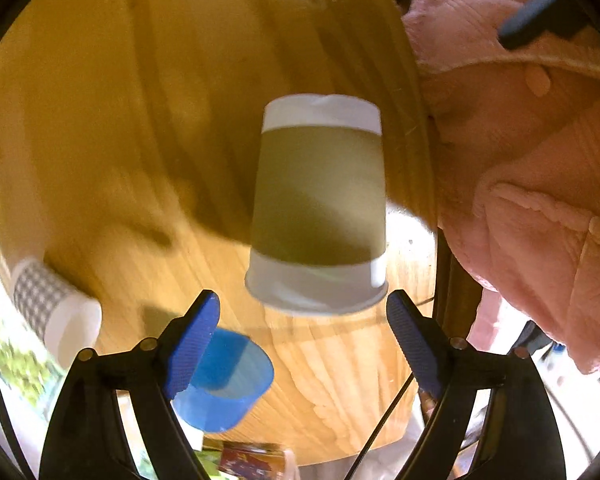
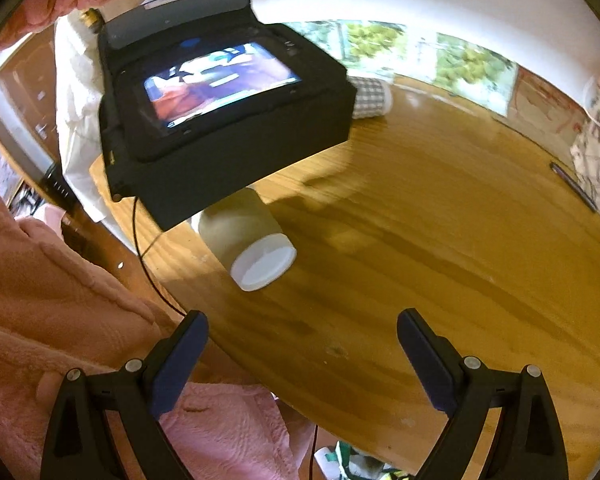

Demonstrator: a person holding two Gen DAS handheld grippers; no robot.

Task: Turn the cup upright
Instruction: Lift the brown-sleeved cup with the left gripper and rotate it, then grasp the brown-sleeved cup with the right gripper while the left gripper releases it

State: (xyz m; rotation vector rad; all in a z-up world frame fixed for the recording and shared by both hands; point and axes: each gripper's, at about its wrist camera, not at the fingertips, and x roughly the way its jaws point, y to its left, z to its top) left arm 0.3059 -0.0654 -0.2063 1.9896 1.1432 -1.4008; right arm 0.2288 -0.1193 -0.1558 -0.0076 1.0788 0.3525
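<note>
An olive paper cup (image 1: 320, 204) with white bands lies on its side on the round wooden table (image 1: 120, 120). Its wider rim end points toward my left gripper (image 1: 302, 320), which is open, its blue pads just short of the rim on either side. In the right wrist view the same cup (image 2: 248, 236) lies with its white base end toward the camera, partly under the black body of the left gripper unit (image 2: 220, 112). My right gripper (image 2: 302, 336) is open and empty, some way back from the cup above the table edge.
A blue cup (image 1: 228, 384) lies on its side near the left fingertip. A checked cup (image 1: 56, 304) lies at the table's left edge, also in the right wrist view (image 2: 370, 96). The person's pink robe (image 1: 540, 200) is at the right. A patterned bag (image 2: 598, 160) stands far right.
</note>
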